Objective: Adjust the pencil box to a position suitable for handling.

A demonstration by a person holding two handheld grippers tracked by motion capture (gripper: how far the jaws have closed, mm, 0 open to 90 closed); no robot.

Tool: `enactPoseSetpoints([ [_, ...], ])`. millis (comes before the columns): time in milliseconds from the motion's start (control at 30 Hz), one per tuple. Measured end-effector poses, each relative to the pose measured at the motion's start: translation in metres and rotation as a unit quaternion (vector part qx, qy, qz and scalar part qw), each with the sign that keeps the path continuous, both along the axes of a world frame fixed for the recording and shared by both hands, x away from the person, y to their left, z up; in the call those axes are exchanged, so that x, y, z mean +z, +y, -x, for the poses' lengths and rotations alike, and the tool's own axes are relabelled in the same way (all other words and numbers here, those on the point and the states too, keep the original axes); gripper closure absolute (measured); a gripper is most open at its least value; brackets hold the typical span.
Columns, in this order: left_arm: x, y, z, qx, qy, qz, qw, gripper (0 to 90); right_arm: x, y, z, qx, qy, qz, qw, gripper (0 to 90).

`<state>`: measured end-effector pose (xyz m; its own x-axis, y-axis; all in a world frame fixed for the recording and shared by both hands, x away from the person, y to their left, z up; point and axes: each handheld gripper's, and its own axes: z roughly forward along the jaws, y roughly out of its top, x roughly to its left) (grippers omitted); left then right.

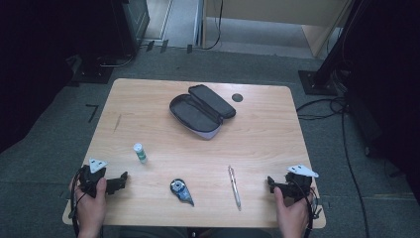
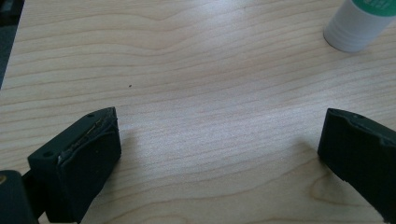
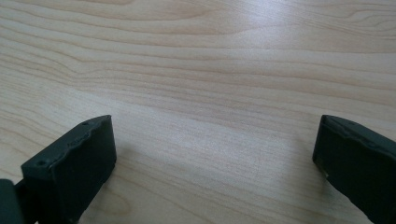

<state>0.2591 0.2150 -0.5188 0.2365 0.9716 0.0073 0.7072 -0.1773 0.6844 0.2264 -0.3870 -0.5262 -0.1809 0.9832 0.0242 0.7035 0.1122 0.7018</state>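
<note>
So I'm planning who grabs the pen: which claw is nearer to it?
Right. The right claw sits just right of the pen; the left claw is far to its left, beyond the correction tape.

Lab or studio: light wooden table (image 1: 148,99) on grey carpet floor (image 1: 44,148), black stand bases (image 1: 317,82), loose black cables (image 1: 346,144) beyond the grippers.
</note>
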Motion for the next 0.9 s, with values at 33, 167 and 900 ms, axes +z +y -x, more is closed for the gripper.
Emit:
enactPoseSetpoints([
  [33,0.0,0.0,0.0,0.0,0.0,0.0,1.0,0.0,0.0,0.0,0.0,-0.002,-0.001,-0.002,1.0,0.0],
  [167,0.0,0.0,0.0,0.0,0.0,0.0,1.0,0.0,0.0,0.0,0.001,-0.017,-0.001,-0.002,0.9999,0.0],
  [900,0.0,-0.001,-0.001,-0.001,0.0,-0.001,1.0,0.0,0.054,0.04,0.0,-0.033,-0.055,-0.022,0.9977,14.9],
])
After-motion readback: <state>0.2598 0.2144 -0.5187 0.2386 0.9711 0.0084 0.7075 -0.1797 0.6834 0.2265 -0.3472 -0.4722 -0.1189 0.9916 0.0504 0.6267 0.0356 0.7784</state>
